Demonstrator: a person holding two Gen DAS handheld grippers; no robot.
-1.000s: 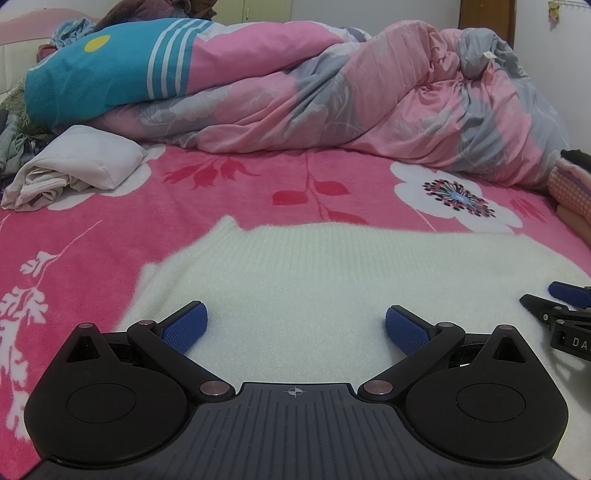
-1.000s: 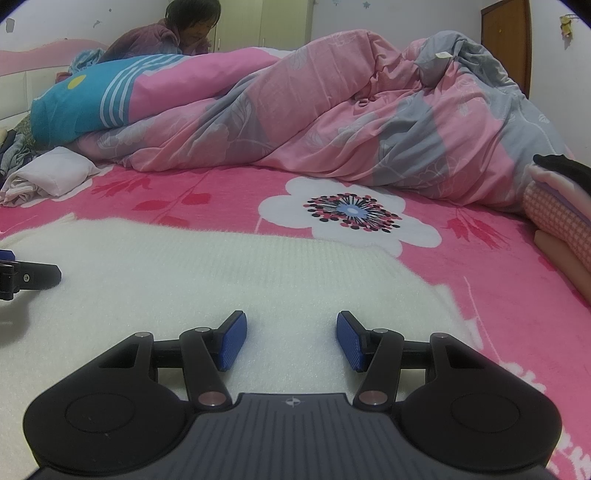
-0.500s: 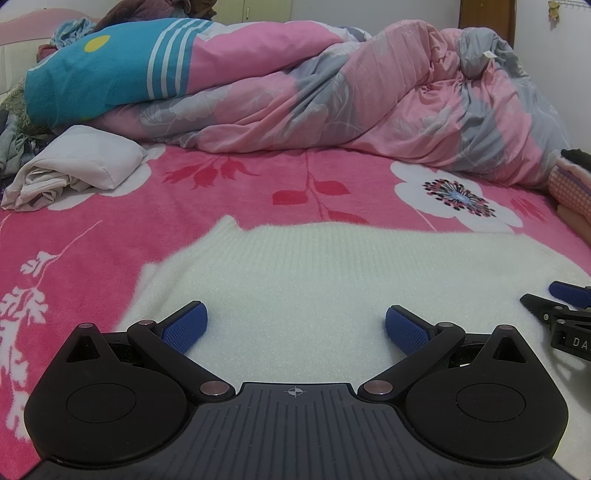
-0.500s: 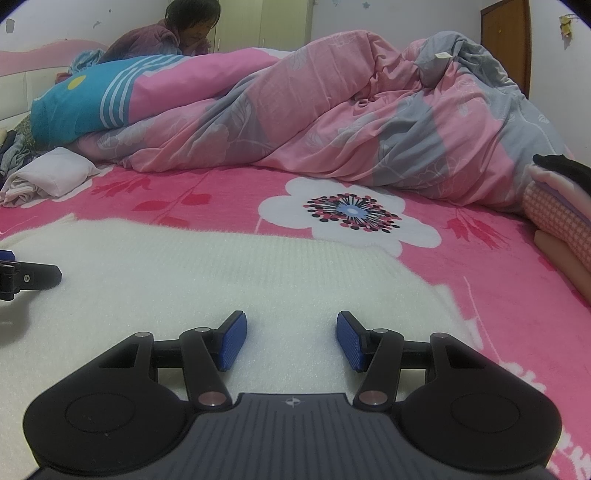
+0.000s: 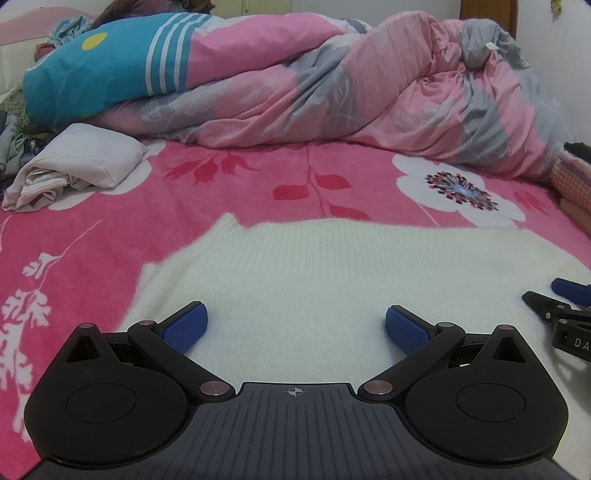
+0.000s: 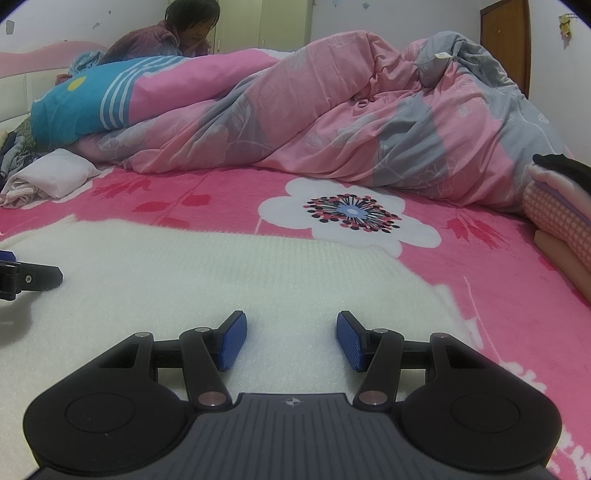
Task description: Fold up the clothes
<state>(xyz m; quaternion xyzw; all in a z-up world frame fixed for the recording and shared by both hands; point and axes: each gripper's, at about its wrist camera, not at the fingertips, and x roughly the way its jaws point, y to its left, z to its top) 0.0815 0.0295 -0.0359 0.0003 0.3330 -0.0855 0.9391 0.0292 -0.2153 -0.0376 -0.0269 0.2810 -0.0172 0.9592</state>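
Observation:
A cream knitted sweater (image 5: pixel 332 273) lies flat on the pink flowered bed cover (image 5: pixel 92 236); it also fills the lower left of the right wrist view (image 6: pixel 177 280). My left gripper (image 5: pixel 295 323) hovers low over its left part, jaws wide open, nothing between the blue pads. My right gripper (image 6: pixel 291 338) stands over the sweater's right part, jaws open about halfway, with only knit below them. Each gripper shows at the other view's edge: the right gripper (image 5: pixel 565 317) at the far right, the left gripper (image 6: pixel 26 280) at the far left.
A bunched pink and grey quilt (image 6: pixel 369 122) with a teal striped pillow (image 5: pixel 92 70) lies across the back. A folded white cloth (image 5: pixel 77 166) sits at the left. Stacked pink folded clothes (image 6: pixel 561 218) rest at the right edge. A person (image 6: pixel 177 33) sits behind the quilt.

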